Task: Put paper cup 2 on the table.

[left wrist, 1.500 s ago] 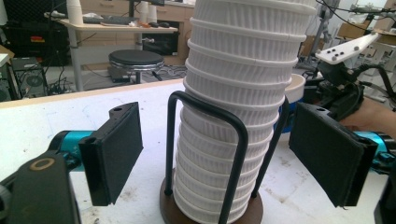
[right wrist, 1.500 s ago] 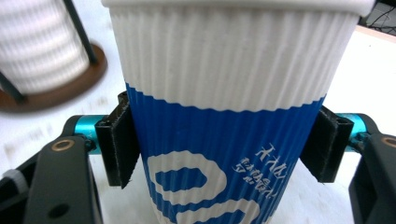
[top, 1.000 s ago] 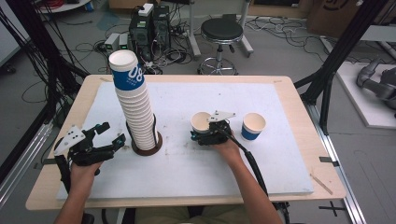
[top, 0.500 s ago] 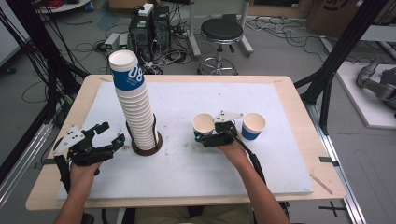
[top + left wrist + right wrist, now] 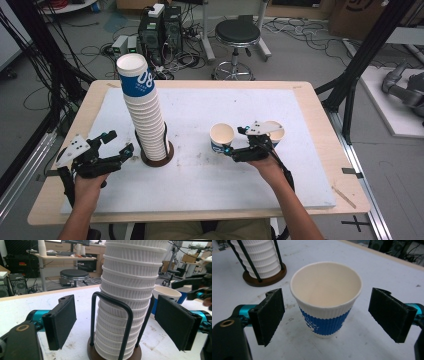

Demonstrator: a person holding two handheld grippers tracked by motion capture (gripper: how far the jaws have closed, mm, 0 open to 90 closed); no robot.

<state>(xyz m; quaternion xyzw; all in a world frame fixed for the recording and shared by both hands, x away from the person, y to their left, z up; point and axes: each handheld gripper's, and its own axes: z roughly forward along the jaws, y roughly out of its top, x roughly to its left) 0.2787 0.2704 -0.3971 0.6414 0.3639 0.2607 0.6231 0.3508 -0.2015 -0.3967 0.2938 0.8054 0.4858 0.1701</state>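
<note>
On the white table [image 5: 300,115], right of the tall cup stack [image 5: 147,120], a light, easily crushed paper cup [image 5: 325,300] stands untouched between the right gripper [image 5: 334,315]'s spread jaws; best pinched gently around its ribbed blue band.

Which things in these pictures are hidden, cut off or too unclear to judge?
- Second loose cup: in the high view the right claw and its grey plate cover most of it.
- Cup stack: the left gripper view's top edge cuts off its upper cups, so no count.
- Blue print on the single cup: too blurred to read in the right gripper view.
- Wooden base of the stack: cut by the bottom edge.
</note>
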